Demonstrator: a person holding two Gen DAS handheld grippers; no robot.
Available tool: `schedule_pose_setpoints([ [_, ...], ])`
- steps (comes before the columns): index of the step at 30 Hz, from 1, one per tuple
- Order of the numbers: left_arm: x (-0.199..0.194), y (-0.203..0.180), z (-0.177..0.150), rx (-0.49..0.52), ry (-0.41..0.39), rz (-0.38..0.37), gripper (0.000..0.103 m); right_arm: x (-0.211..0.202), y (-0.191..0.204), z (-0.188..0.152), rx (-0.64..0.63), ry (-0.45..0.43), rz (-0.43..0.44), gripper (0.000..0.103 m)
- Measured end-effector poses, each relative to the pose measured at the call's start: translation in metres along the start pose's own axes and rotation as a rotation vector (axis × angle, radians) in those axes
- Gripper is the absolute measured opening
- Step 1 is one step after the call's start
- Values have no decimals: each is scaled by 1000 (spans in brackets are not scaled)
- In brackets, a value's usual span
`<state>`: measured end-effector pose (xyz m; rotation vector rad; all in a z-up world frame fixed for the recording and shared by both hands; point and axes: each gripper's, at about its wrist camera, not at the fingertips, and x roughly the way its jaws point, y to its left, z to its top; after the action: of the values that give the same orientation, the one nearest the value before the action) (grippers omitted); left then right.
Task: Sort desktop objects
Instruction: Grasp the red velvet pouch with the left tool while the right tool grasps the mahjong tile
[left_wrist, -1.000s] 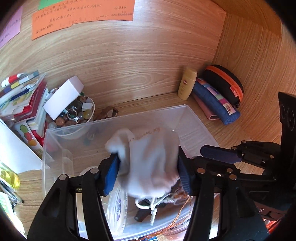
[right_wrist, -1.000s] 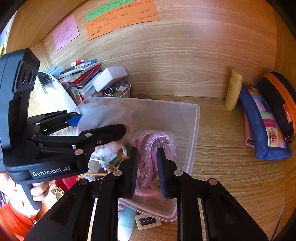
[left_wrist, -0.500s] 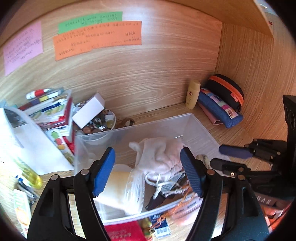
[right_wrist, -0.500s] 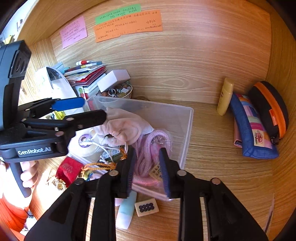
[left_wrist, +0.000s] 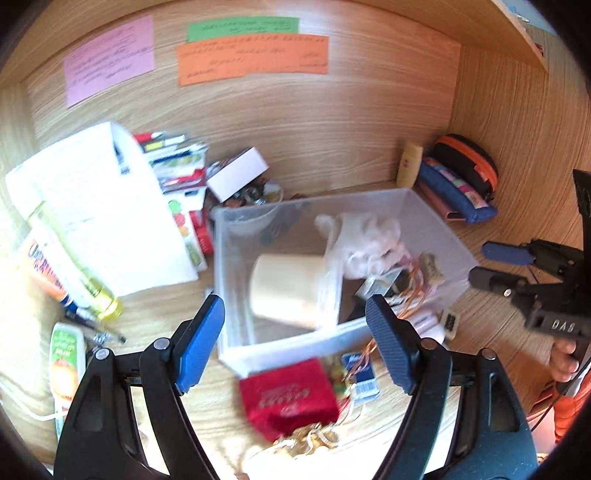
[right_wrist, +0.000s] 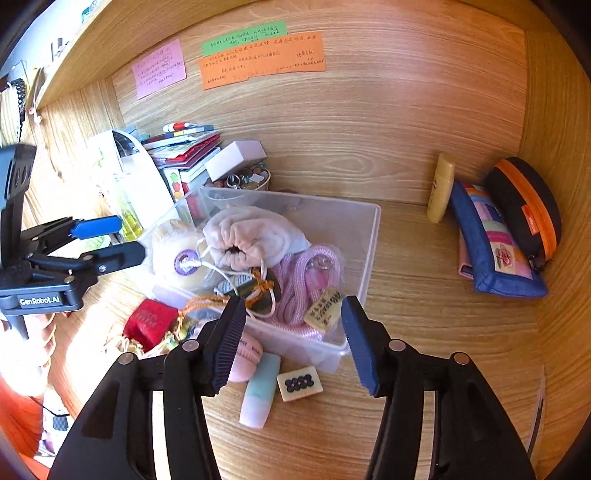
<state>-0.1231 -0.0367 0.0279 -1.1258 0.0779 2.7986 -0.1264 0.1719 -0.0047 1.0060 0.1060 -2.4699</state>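
Bin (right_wrist: 369, 236) at frame centre now holds our white pouch (right_wrist: 255, 236) and pink cord (right_wrist: 310, 280), dropped there to clear the desk. Left gripper (left_wrist: 295, 332) and right gripper (right_wrist: 293, 339) have both just been opening; fingers spread, nothing between them, where earlier each pinched its item.

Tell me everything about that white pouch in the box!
The pouch is soft, whitish cloth, a bit pinkish and velvety-looking, crumpled and lumpy. Its mouth is gathered shut by a white drawstring that trails out in front. It lies on its side in the clear box, on top of the pile there, beside a round white tub and touching a pink cord. No gripper touches it.
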Motion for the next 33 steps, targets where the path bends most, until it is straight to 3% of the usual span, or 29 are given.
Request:
schedule_pose_setpoints([
  [5, 3, 13, -22, -33, 46, 17, 82, 0, -2, -9, -11, 25, -14, 51],
  [20, 43, 24, -66, -107, 225, -37, 82, 28, -11, -45, -34, 160, -40, 51],
  [26, 46, 22, -76, -81, 249, -70, 82, 38, -15, -53, -39, 202, -34, 51],
  [33, 56, 15, -77, -65, 266, -60, 84, 39, -11, -57, -62, 216, -16, 51],
])
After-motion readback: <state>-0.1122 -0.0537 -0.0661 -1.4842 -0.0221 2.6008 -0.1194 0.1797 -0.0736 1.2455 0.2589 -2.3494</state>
